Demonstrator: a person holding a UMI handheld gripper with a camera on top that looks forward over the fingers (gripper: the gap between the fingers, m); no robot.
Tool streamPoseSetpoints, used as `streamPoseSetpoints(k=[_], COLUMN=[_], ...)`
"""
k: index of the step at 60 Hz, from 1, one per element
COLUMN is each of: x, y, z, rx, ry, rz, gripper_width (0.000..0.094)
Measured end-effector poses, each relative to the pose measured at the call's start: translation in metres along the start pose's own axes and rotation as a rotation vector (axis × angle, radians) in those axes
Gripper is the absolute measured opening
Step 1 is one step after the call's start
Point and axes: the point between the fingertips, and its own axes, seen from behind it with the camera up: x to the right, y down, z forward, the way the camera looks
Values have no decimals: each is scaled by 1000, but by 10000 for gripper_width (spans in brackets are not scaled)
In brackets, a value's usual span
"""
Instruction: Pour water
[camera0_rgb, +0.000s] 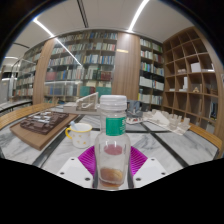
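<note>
The gripper (112, 165) has its two fingers closed in on a clear plastic bottle (112, 140), one magenta pad (87, 158) against its left side and the other against its right, so the bottle is held between them. The bottle stands upright, rising straight up from between the fingers. It has a white cap (113, 101), a green and white label band around its upper half, and a little brownish liquid at the bottom, level with the pads. Whether its base rests on anything cannot be seen, as the fingers hide it.

Just beyond the bottle, a little to its left, a yellow and white mug (80, 131) stands on the pale marbled tabletop (40, 150), its handle turned toward the left. Farther left on the same tabletop lies a flat wooden tray (42, 127) carrying dark objects too small to tell apart. To the right of the bottle, beyond the fingers, there are some loose white papers (156, 121) and a few clear glass pieces (177, 122).

Behind the tabletop, tall bookshelves (95, 65) packed with books fill the back wall, and open wooden cubbies (192, 70) stand on the right. Long strip lights (60, 42) run across the ceiling.
</note>
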Motion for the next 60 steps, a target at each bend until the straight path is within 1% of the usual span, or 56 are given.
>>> streamPoseSetpoints(k=[9,17,21,26,29,33,36,44,50,53,55,60], x=[78,122,122,102,82,50,24,-38,-59,-54,-63,-60], y=[-51,-126,-166,-206,-222,-231,-228,-200,-169,-153,-148,-147], z=[45,90,109,133,146,156,167,190,201,215,209,208], rx=[54,136,191,273,323,381,415,511,528,542,541,537], ry=[192,341,402,447,456,454,441,387,347,324,308,307], rz=[-221,-539,-730,-980,-1137,-1335,-1490,-1871,-2081,-2156,-2185,-2165], gripper_width=[395,395,392,393,391,395,395,393,392,391,393,393])
